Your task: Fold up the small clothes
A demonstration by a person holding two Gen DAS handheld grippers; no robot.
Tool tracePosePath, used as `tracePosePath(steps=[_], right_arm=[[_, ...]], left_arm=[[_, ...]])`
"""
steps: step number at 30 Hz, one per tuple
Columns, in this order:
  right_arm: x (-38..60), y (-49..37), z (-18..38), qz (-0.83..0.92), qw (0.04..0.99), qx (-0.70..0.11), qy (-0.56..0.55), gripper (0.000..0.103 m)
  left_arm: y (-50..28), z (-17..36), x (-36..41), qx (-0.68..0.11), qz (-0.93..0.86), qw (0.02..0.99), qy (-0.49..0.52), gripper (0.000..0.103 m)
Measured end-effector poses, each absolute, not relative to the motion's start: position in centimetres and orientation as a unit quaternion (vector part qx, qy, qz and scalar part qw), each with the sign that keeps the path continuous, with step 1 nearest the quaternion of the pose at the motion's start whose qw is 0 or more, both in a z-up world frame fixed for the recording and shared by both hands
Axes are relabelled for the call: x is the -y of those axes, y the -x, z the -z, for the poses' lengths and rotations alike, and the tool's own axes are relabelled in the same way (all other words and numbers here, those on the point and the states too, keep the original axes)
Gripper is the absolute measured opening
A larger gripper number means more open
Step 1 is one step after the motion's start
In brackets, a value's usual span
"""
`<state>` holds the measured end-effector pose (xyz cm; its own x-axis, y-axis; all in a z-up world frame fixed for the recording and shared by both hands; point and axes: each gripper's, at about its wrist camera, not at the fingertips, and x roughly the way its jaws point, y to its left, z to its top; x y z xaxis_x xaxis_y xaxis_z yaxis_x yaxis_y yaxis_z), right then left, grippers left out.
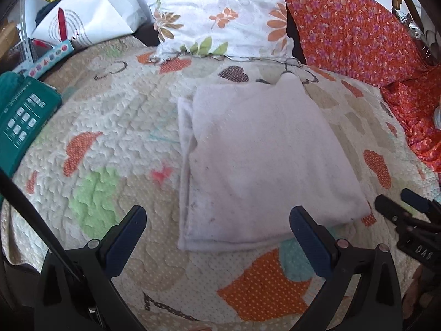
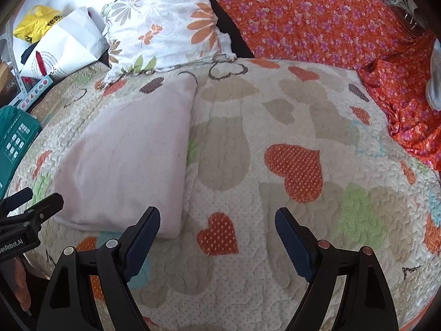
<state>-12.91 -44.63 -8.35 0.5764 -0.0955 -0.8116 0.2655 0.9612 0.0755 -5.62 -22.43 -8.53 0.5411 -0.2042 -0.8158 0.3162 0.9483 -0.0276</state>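
Left gripper (image 1: 217, 220) jaws spread wide, holding nothing, poised over near edge of folded pale-pink cloth (image 1: 264, 165). Right gripper (image 2: 217, 226) likewise wide apart and empty, just right of cloth's near corner. Cloth lies flat on heart-patterned quilt (image 2: 275, 127), below floral pillow (image 1: 220, 11).

Folded garment (image 1: 264, 162) on quilt (image 1: 110, 127); pillow (image 1: 220, 13) far behind, box (image 1: 22, 118) far left, both grippers near.
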Motion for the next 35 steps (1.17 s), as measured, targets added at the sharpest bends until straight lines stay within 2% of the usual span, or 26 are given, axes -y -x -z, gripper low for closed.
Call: tracePosePath(steps=[35], right_arm=[[43.6, 12.0, 8.9, 0.093, 0.887, -0.448, -0.065, 0.089]], left_arm=[[5.0, 10.3, 22.5, -0.501, 0.166, 0.849, -0.034, 0.103]])
